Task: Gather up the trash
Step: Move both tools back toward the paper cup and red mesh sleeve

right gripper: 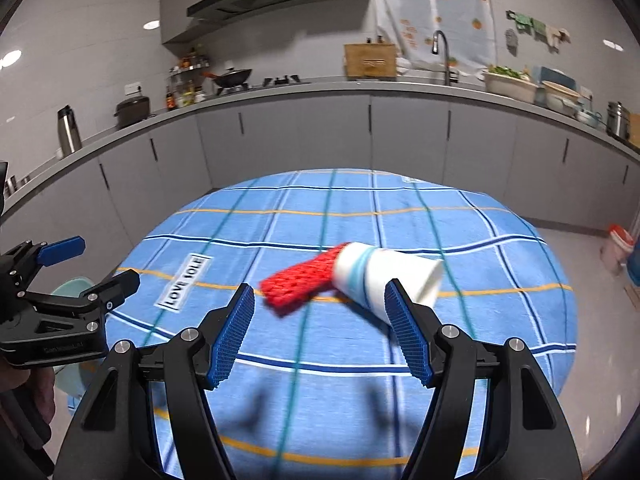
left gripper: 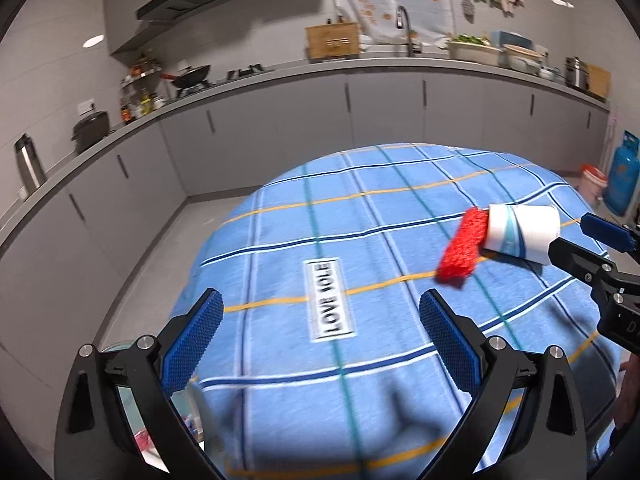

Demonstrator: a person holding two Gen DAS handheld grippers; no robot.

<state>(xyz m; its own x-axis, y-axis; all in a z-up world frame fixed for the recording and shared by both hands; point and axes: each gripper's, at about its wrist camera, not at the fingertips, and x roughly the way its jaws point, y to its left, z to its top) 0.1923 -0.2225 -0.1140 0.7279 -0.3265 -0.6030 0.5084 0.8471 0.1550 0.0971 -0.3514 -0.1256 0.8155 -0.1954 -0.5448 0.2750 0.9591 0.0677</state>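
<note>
The cup lies on its side on the cloth, touching a red net. Both look light and crushable (thin paper, probably); grip the cup's middle gently. The right gripper, jaws apart, is near; left gripper also gapes.

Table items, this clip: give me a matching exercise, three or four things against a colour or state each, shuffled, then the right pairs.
1. paper cup
2. mesh sleeve
3. tablecloth
4. right gripper

A. red netting
B. open, holding nothing
C. white, lying on its side
D. blue plaid with a text label

Pairs: 1-C, 2-A, 3-D, 4-B
</note>
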